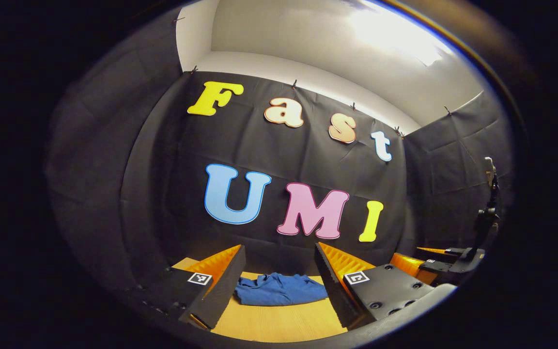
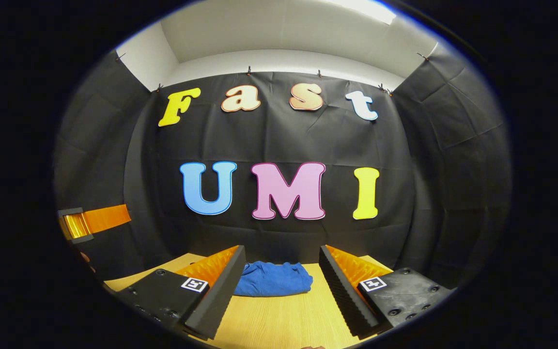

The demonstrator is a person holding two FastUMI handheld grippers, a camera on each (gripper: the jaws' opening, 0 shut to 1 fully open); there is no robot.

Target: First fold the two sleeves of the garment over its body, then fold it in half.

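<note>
A: Left gripper view, item one?

B: Left gripper, jaws spread wide, nothing between them. Both fingers hang above the table, touching nothing.

A: Item two, the garment?

B: Blue garment, bunched in a low heap on the wooden table, straight ahead of the jaws and farther off, close under the booth wall. The heap runs crosswise to the fingers, its long axis left to right. Sleeves can't be picked out from the bundle.

A: Anything else in that view?

B: The right gripper, off at the right edge, roughly level with this one; its jaw state can't be told from here.

A: Right gripper view, same order.

B: Right gripper, jaws wide apart, empty, clear of the table. Garment dead ahead between the two fingers' lines, slightly toward the left finger, again lying crosswise and well forward of the tips.

A: Which gripper is nearer?

B: By my reckoning neither: the cloth sits about equally far from both. Likely the coming move is a forward, downward reach to spread the heap before any sleeve is folded.
</note>
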